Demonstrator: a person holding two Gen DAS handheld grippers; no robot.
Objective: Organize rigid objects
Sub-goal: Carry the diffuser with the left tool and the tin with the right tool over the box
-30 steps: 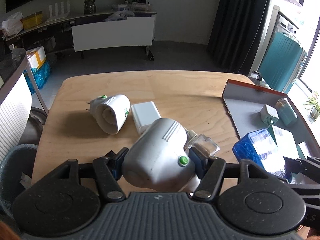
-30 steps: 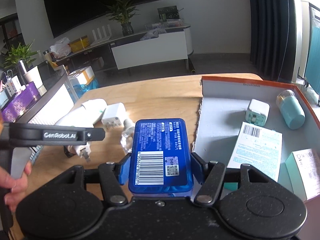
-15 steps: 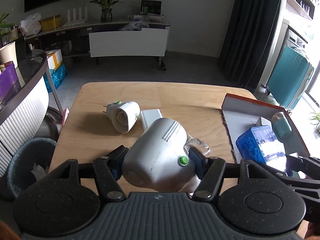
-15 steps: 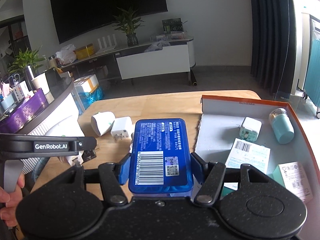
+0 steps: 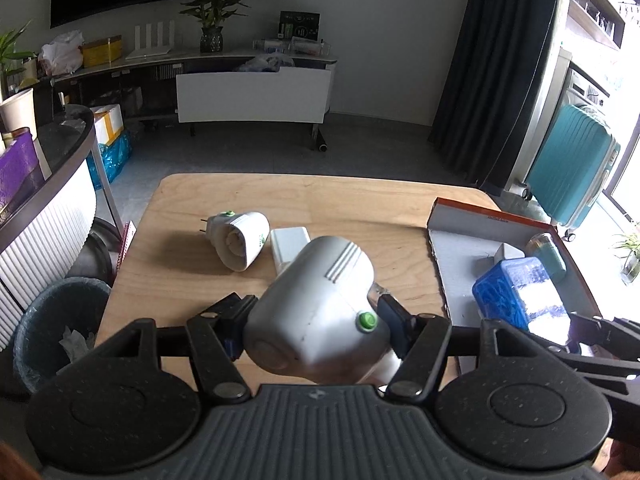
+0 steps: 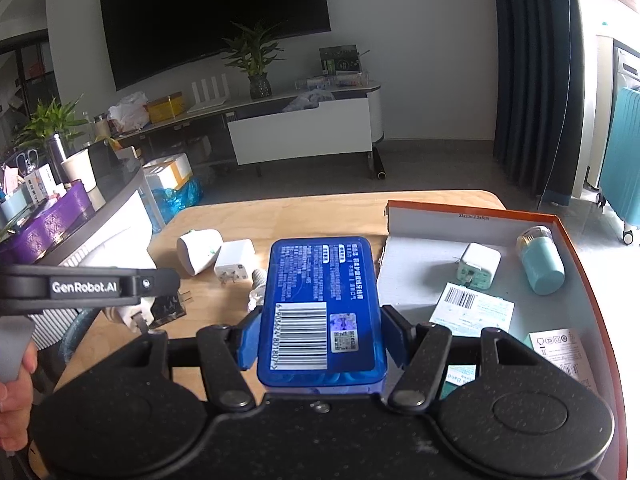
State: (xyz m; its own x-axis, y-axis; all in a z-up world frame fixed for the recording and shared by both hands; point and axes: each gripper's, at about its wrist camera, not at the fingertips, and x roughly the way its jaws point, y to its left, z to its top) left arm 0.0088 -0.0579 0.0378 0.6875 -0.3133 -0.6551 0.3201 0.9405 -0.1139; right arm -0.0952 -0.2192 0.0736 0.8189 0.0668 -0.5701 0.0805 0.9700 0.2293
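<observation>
My left gripper (image 5: 314,322) is shut on a white plug-in device with a green button (image 5: 320,312), held above the wooden table (image 5: 340,200). In the right wrist view my right gripper (image 6: 320,336) is shut on a flat blue tin with a barcode (image 6: 320,300), hanging near the left edge of the orange-rimmed box (image 6: 472,210). That tin (image 5: 516,292) also shows in the left wrist view over the box (image 5: 492,214). A second white plug-in device (image 5: 240,240) and a white charger (image 5: 290,242) lie on the table.
Inside the box lie a white adapter (image 6: 478,266), a teal bottle (image 6: 540,260), a barcode leaflet (image 6: 472,310) and a small carton (image 6: 564,350). A bin (image 5: 56,328) stands left of the table. A teal suitcase (image 5: 568,168) is at the right.
Both grippers rose with their loads, so the table, the loose devices and the box look smaller and farther away. Neither grip has changed.
</observation>
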